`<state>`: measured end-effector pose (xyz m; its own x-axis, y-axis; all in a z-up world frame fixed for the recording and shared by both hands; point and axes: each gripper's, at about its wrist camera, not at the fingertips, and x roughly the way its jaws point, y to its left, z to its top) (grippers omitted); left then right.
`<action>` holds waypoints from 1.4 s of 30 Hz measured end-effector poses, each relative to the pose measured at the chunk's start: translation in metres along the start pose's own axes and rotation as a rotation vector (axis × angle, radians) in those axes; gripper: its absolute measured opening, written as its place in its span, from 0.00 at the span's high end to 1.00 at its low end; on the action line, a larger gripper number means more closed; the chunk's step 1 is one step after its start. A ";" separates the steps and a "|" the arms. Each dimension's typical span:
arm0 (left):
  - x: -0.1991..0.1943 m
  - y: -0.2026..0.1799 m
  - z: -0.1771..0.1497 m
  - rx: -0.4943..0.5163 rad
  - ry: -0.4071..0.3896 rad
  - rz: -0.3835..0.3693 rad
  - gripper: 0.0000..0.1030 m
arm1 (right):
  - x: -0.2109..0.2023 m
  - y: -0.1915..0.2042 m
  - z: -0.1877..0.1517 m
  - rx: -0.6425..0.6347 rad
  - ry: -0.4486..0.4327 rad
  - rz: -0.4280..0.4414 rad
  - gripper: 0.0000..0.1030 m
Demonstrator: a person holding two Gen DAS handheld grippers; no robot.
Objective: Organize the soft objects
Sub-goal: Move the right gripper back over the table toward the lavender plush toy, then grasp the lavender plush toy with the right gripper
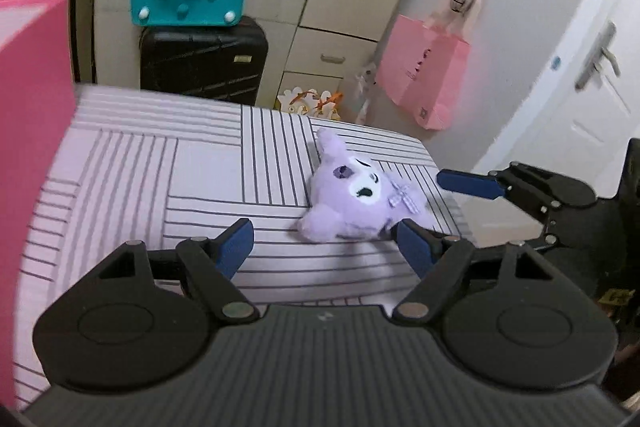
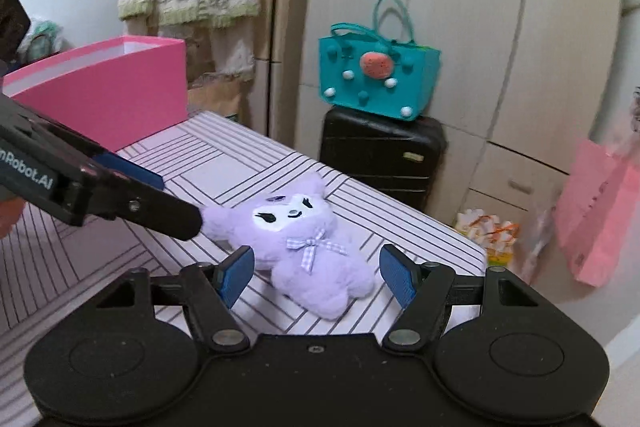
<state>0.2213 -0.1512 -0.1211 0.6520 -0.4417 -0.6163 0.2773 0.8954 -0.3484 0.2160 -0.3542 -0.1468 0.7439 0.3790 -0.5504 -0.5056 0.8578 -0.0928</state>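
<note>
A purple plush toy (image 1: 354, 201) with a checked bow lies on the striped table (image 1: 160, 163) near its right edge. It also shows in the right wrist view (image 2: 308, 239). My left gripper (image 1: 326, 247) is open and empty, just short of the plush, its right finger beside the toy. My right gripper (image 2: 316, 275) is open with the plush's lower body between its fingers, not clamped. The right gripper shows in the left wrist view (image 1: 444, 207) at the right; the left gripper shows in the right wrist view (image 2: 160, 199), touching the plush's ear.
An open pink box (image 2: 108, 95) stands on the table's far left corner; it also shows in the left wrist view (image 1: 32, 75). Beyond the table are a black suitcase (image 2: 380, 155) with a teal bag (image 2: 376, 75) on it, wardrobes, and a hanging pink paper bag (image 1: 424, 75).
</note>
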 end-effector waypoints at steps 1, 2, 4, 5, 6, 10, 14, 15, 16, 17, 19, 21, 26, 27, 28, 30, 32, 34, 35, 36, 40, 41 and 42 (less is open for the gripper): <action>0.004 0.002 0.001 -0.028 0.008 -0.007 0.24 | 0.005 -0.005 0.001 -0.007 0.007 0.021 0.28; 0.007 0.004 0.002 -0.051 0.015 -0.020 0.24 | 0.009 -0.009 0.002 -0.013 0.015 0.035 0.27; 0.012 0.006 0.002 -0.077 0.019 -0.029 0.25 | 0.018 -0.015 0.005 -0.030 0.023 0.060 0.17; 0.014 0.006 0.001 -0.090 0.017 -0.029 0.25 | 0.023 -0.018 0.006 -0.038 0.028 0.080 0.09; 0.015 0.007 0.000 -0.106 0.017 -0.033 0.25 | 0.028 -0.021 0.008 -0.043 0.031 0.102 0.08; 0.019 0.009 -0.003 -0.142 0.015 -0.040 0.28 | 0.046 -0.030 0.012 -0.023 0.056 0.166 0.08; 0.024 0.010 -0.002 -0.151 0.020 -0.049 0.32 | 0.053 -0.027 0.010 0.026 0.088 0.209 0.14; 0.025 0.010 -0.002 -0.157 0.027 -0.053 0.32 | 0.052 -0.025 0.009 0.029 0.088 0.209 0.16; 0.026 0.011 -0.002 -0.164 0.031 -0.058 0.33 | 0.051 -0.021 0.009 0.027 0.087 0.202 0.19; 0.026 0.012 -0.002 -0.170 0.033 -0.064 0.33 | 0.049 -0.016 0.008 0.024 0.090 0.185 0.21; 0.027 0.011 -0.002 -0.176 0.038 -0.078 0.33 | 0.043 -0.009 0.004 0.022 0.097 0.151 0.32; 0.028 0.011 -0.003 -0.178 0.039 -0.095 0.36 | 0.036 -0.002 0.001 0.017 0.099 0.130 0.41; 0.033 0.008 -0.004 -0.187 0.052 -0.112 0.38 | 0.025 0.008 -0.003 0.102 0.110 0.087 0.45; 0.033 0.007 -0.005 -0.184 0.050 -0.109 0.38 | 0.023 0.009 -0.004 0.128 0.106 0.083 0.45; 0.033 0.007 -0.005 -0.179 0.049 -0.107 0.38 | 0.020 0.010 -0.005 0.154 0.099 0.087 0.45; 0.033 0.005 -0.006 -0.172 0.050 -0.105 0.37 | 0.016 0.011 -0.009 0.216 0.087 0.103 0.45; 0.031 0.005 -0.007 -0.172 0.051 -0.104 0.39 | 0.012 0.013 -0.013 0.271 0.084 0.104 0.45; 0.030 0.003 -0.007 -0.157 0.058 -0.111 0.47 | 0.010 0.016 -0.015 0.297 0.081 0.089 0.45; 0.030 0.001 -0.009 -0.146 0.067 -0.115 0.47 | 0.008 0.019 -0.016 0.308 0.081 0.086 0.45; 0.029 0.000 -0.010 -0.133 0.068 -0.119 0.48 | 0.006 0.022 -0.017 0.318 0.081 0.082 0.45; 0.020 -0.006 -0.016 -0.089 0.071 -0.125 0.50 | 0.000 0.033 -0.023 0.322 0.074 0.036 0.45; 0.017 -0.008 -0.017 -0.078 0.071 -0.123 0.51 | -0.002 0.036 -0.024 0.325 0.072 0.025 0.45; 0.015 -0.009 -0.019 -0.071 0.073 -0.124 0.51 | -0.004 0.039 -0.024 0.330 0.072 0.017 0.45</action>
<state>0.2151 -0.1668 -0.1401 0.5624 -0.5535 -0.6143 0.3001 0.8289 -0.4721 0.1826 -0.3309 -0.1682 0.6981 0.3791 -0.6074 -0.3402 0.9221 0.1844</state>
